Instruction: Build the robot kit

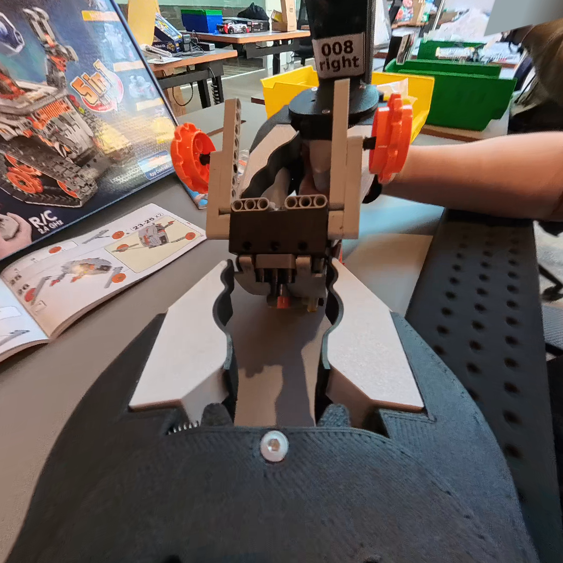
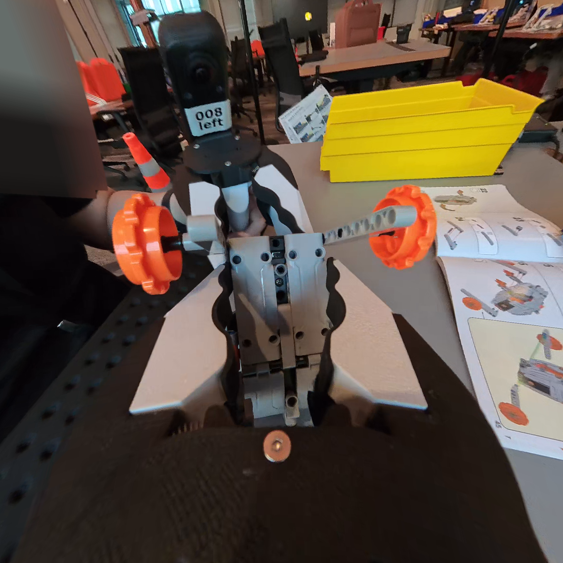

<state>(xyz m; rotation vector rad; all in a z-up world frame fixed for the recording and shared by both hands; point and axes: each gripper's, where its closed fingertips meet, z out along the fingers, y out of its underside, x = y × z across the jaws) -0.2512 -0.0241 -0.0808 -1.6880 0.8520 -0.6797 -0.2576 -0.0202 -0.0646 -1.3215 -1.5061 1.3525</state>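
A brick-built model (image 1: 277,231) of grey beams and a black block, with two orange wheels (image 1: 192,158) (image 1: 390,137) on side axles, is held above the grey table (image 1: 91,380). My left gripper (image 1: 280,271) is shut on its lower end. Opposite it, the right gripper's camera mount (image 1: 332,103) stands behind the model. In the right wrist view my right gripper (image 2: 278,274) is shut on the model's grey body (image 2: 262,304), which sits deep between the fingers. The wheels (image 2: 146,243) (image 2: 402,227) stick out to both sides, and a grey holed beam (image 2: 368,222) angles towards the right one.
An open instruction booklet (image 1: 91,268) (image 2: 502,304) lies on the table, with the kit's box (image 1: 61,106) leaning behind it. A yellow bin (image 2: 420,137) and a green bin (image 1: 466,91) stand farther back. A black perforated panel (image 1: 481,304) borders the table. A forearm (image 1: 472,173) reaches in. Only a small space, under 4 cm, lies between the two pairs of fingers. The black perforated panel (image 1: 481,304) is about 15 centimetres from both grippers' fingertips.
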